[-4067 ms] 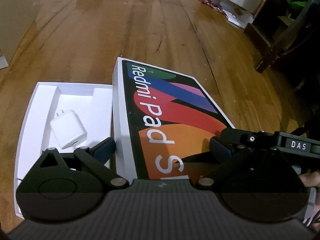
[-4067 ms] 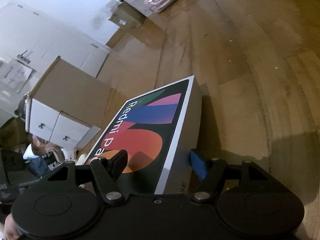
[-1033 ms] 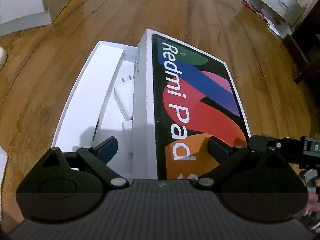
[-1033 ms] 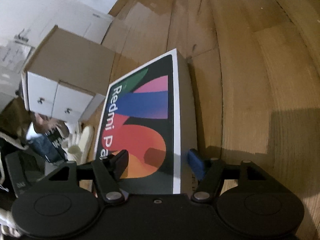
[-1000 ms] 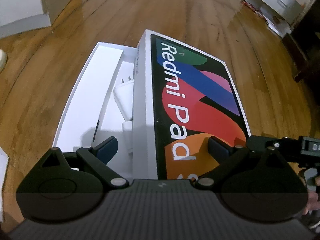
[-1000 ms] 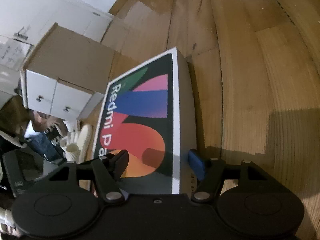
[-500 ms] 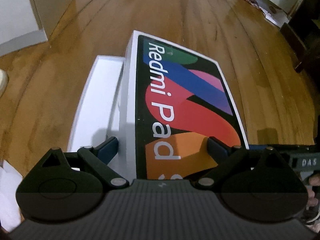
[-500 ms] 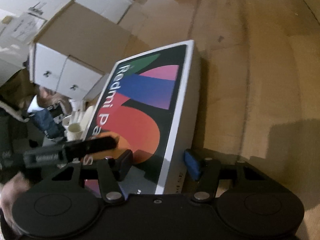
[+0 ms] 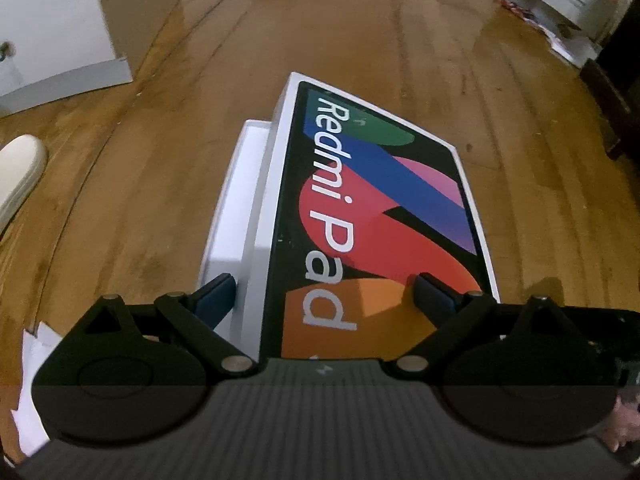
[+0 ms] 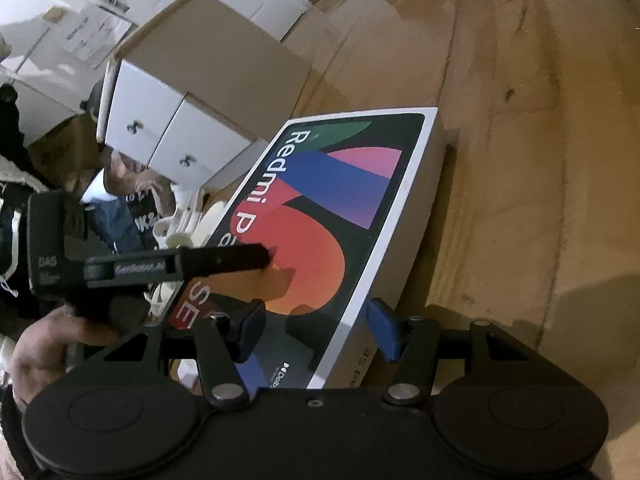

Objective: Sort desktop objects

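Note:
The colourful Redmi Pad box lid (image 9: 372, 208) hangs tilted over the white box tray (image 9: 236, 200), covering all but the tray's left strip. My left gripper (image 9: 324, 294) is shut on the lid's near left edge. One of its fingers (image 10: 224, 260) lies flat on the printed top, and the other sits beside the white side wall. In the right wrist view the lid (image 10: 320, 208) runs away from my right gripper (image 10: 316, 332). That gripper is shut on the lid's near right corner, with its blue pad against the side wall. The tray's contents are hidden.
Everything sits on a wooden floor (image 9: 400, 40). A white drawer cabinet (image 10: 172, 128) stands close behind the box on the left, also in the left wrist view (image 9: 52, 40). A pale shoe (image 9: 16, 172) and white paper (image 9: 32, 380) lie left. Dark furniture (image 9: 616, 80) is far right.
The lid has slid left over the tray, hiding the white charger. The right gripper's jaws have narrowed onto the lid and it has rolled. The left gripper's finger now shows in the right view.

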A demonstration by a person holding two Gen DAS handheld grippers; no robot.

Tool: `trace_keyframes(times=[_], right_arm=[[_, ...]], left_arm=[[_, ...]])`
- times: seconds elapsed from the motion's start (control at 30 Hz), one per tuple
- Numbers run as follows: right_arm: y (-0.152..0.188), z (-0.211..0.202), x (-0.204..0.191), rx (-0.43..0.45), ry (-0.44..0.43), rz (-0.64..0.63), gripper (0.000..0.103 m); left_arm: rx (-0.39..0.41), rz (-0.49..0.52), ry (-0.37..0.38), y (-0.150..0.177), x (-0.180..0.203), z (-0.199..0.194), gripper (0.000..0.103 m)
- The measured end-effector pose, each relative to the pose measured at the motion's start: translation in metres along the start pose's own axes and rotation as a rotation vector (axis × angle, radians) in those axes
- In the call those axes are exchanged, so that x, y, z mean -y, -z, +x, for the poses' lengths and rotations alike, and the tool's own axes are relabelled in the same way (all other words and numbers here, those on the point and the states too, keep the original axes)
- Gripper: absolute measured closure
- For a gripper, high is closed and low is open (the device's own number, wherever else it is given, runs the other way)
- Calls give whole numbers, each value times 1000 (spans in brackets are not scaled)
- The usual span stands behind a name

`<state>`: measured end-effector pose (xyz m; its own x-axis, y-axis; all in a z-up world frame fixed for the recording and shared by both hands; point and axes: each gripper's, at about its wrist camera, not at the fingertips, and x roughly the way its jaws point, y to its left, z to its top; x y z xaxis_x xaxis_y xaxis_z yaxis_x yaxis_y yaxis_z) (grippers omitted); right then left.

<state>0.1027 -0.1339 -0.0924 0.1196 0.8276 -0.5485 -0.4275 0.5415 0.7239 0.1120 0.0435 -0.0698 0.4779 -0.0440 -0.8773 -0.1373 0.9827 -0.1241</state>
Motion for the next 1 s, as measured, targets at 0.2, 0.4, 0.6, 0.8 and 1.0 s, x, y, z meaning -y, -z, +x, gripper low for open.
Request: trace_keyframes(times=[0.2,0.4,0.6,0.8,1.0], right_arm=[[-2,2,8,10,-35,30,40],[-4,8,1,19,-74,37,37],[-7,11,10,17,-52,118,35],[-9,22,13,12,-30,163,27],[-19,43,29,-15,-72,230,25]], left_arm=[[-16,-39,16,-2,-10,6,4],[-18,-49,10,-2,-15,7,5],[-16,-52,9,-5,-18,6,5],[6,-68,-23,-9,-24,3,5],[28,-122,-3,-10,-33,-5,5]])
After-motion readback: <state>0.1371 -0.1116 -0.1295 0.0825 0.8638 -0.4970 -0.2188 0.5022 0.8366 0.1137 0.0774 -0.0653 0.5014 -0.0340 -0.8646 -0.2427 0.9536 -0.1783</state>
